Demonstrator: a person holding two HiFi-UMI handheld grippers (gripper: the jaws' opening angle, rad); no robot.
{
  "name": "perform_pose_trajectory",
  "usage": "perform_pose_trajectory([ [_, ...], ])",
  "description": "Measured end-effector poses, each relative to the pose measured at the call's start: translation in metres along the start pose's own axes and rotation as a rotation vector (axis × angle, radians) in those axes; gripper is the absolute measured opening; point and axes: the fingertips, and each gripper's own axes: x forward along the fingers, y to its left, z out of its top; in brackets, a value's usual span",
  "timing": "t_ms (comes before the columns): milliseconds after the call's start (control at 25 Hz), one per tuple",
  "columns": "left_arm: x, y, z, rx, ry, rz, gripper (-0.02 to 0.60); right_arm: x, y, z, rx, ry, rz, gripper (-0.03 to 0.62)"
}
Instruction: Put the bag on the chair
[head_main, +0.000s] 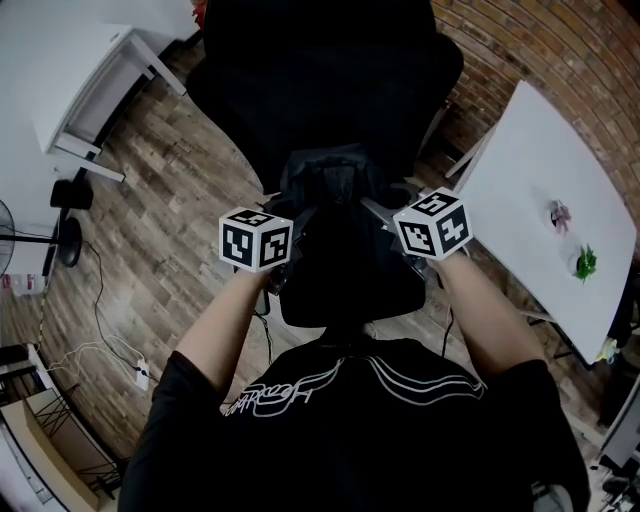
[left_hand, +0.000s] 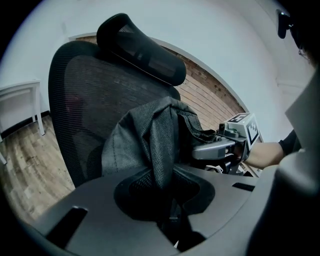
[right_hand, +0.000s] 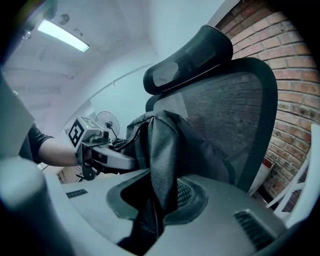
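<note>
Two claws share this load, and neither is nearer than the other. Both are already on the bag.

At your left, the left claw (left_hand: 169, 202) is pinched nearly closed on a fold of dark fabric that runs down between its jaws. From that claw the bag (head_main: 330, 182) lies ahead and inward, toward your right.

The bag sits in the middle, slumped between your two hands in front of the backrest (left_hand: 82, 100) of the chair (head_main: 320, 70). It is over the seat (head_main: 350, 300), below the headrest. It stands upright with its long axis roughly vertical. The gathered top and straps are up at claw height and the body drops away beneath. Its width runs side to side, from one claw to the other, with a broad face toward the backrest. Both gripper views hide the bottom edge, so you cannot tell whether it already touches the seat or hangs just above it.

At your right, the right claw (right_hand: 155, 200) mirrors the left. It is closed on another fold of the same fabric, and the bag lies ahead and inward, toward your left.

I judge the relation that matters to be vertical, bag bottom against seat. The bag already looks centred over the chair, so what is left is probably a level lowering with both hands together. After that, release once the fabric goes slack. If one side drops first, the soft body could tip toward the front edge.
</note>
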Motion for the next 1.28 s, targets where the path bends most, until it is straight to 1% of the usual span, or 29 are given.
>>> perform_pose_trajectory([
  [200, 0.021, 0.020, 0.000, 0.022, 0.033, 0.011, 0.080, 0.021, -0.026, -0.005, 0.040, 0.030, -0.030, 0.066],
  [360, 0.031, 0.038, -0.003, 0.011, 0.057, 0.012, 0.080, 0.038, -0.037, -0.009, 0.047, 0.065, -0.038, 0.067],
  [480, 0.039, 0.051, -0.016, 0.002, 0.086, 0.024, 0.080, 0.052, -0.044, -0.020, 0.056, 0.099, -0.051, 0.071],
  [640, 0.050, 0.064, -0.034, -0.031, 0.126, 0.043, 0.081, 0.067, -0.050, -0.039, 0.107, 0.159, -0.045, 0.077],
  [800, 0.058, 0.071, -0.034, -0.052, 0.129, 0.035, 0.081, 0.073, -0.057, -0.041, 0.123, 0.167, -0.041, 0.077],
  [1000, 0.065, 0.079, -0.039, -0.074, 0.141, 0.054, 0.083, 0.081, -0.060, -0.047, 0.147, 0.177, -0.047, 0.084],
  [1080, 0.067, 0.081, -0.037, -0.071, 0.139, 0.046, 0.084, 0.081, -0.062, -0.048, 0.151, 0.179, -0.048, 0.091],
  [1160, 0.068, 0.081, -0.039, -0.067, 0.138, 0.027, 0.090, 0.082, -0.061, -0.053, 0.177, 0.195, -0.044, 0.115],
  [1240, 0.068, 0.083, -0.041, -0.078, 0.132, 0.014, 0.104, 0.083, -0.059, -0.057, 0.199, 0.208, -0.044, 0.169],
  [1280, 0.067, 0.084, -0.042, -0.085, 0.127, 0.012, 0.116, 0.083, -0.059, -0.058, 0.201, 0.208, -0.051, 0.185],
])
